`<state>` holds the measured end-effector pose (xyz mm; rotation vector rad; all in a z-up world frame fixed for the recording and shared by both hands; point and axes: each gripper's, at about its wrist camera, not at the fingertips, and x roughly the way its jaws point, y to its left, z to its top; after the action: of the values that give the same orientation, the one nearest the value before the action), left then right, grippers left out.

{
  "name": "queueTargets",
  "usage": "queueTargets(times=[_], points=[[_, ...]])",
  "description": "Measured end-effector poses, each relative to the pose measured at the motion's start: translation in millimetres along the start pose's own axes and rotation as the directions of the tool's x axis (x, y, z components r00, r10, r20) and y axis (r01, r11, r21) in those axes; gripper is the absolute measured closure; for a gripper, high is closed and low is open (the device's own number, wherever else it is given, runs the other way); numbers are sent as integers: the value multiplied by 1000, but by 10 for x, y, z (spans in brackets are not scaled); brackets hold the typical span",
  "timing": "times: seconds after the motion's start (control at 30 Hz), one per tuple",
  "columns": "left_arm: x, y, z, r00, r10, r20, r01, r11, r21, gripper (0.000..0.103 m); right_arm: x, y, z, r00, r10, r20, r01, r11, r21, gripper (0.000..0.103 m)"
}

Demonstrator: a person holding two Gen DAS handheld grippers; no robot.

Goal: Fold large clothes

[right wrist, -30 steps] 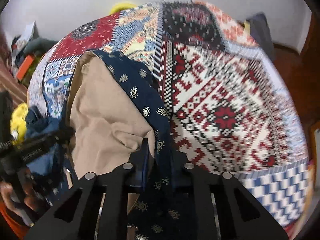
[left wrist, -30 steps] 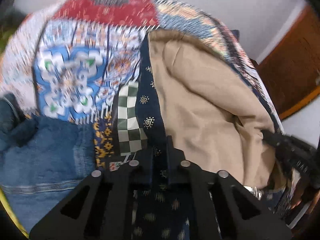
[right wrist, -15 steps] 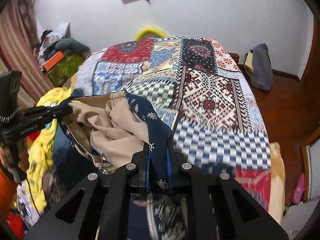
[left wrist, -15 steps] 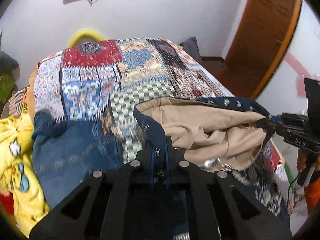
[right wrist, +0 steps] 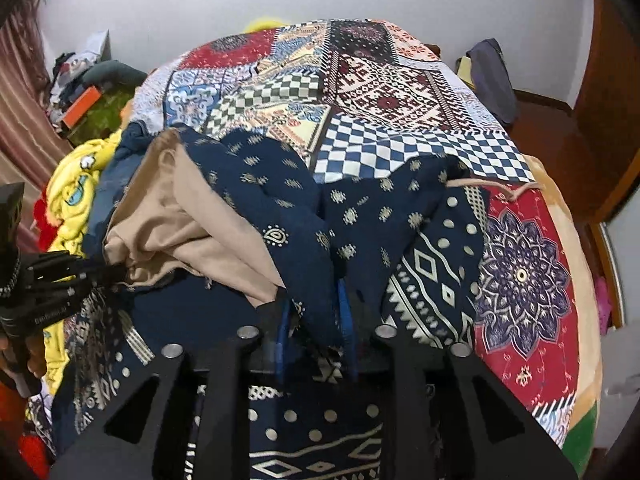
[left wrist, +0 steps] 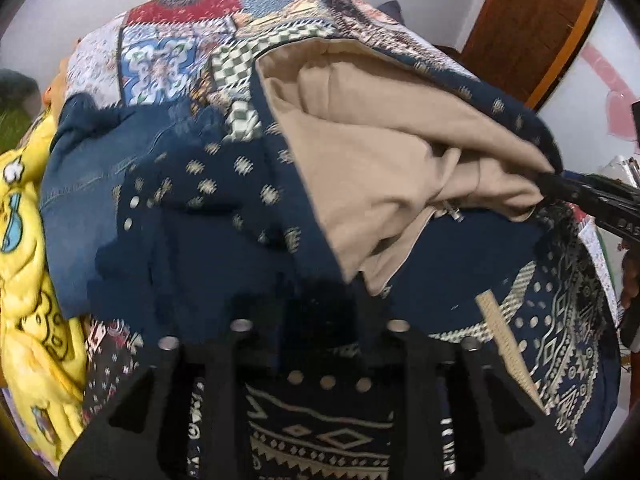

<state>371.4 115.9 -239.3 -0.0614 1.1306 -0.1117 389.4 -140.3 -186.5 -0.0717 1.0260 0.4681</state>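
Observation:
A large navy garment with cream print and a beige lining [left wrist: 392,152] lies bunched at the near end of the patchwork bed [right wrist: 384,92]. In the left wrist view my left gripper [left wrist: 316,316] sits low against the navy cloth; its fingertips blur into the fabric. My right gripper shows at the right edge [left wrist: 576,192], pinching the far hem. In the right wrist view my right gripper [right wrist: 314,316] has a navy fold [right wrist: 296,240] between its blue pads, which stand a little apart. My left gripper [right wrist: 92,270] shows at the left, touching the beige lining [right wrist: 172,216].
A blue denim garment [left wrist: 100,184] and a yellow cartoon blanket [left wrist: 28,280] lie to the left of the navy garment. A wooden door [left wrist: 528,20] stands at the right. Clutter [right wrist: 80,92] lies on the floor at the far left, and a dark bag [right wrist: 492,80] by the far wall.
Both grippers have come down from a raised hold to the near bed edge. The navy garment has dropped onto the bed and spread. The right gripper's pads stand wider apart than before.

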Motion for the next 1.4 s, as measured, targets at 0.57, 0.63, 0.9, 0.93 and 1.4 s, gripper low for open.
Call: queueTargets(times=[0.57,0.63,0.9,0.93,1.4], points=[[34,480,928,992,-80,95,90,989,-114,51,29,342,515,994,90,56,-84,991,-107,49],[205,500,1010,993,-90,71,98,989,-112,51,148,366,555,995,94,45,-88,990,-111,49],[498,387,1174,993,-95,75,101,991,-86,60,453,306,513,993,121,1,-120,990,-80,49],[445,326,1171,992,-85,93,90,994,-57,71,445,289,509,992,128,5,-128,989,-71,49],[-905,-406,723,945,-217,245,178,969,173,96,-354,369,228,967,252,40,-247,964,-99,91]])
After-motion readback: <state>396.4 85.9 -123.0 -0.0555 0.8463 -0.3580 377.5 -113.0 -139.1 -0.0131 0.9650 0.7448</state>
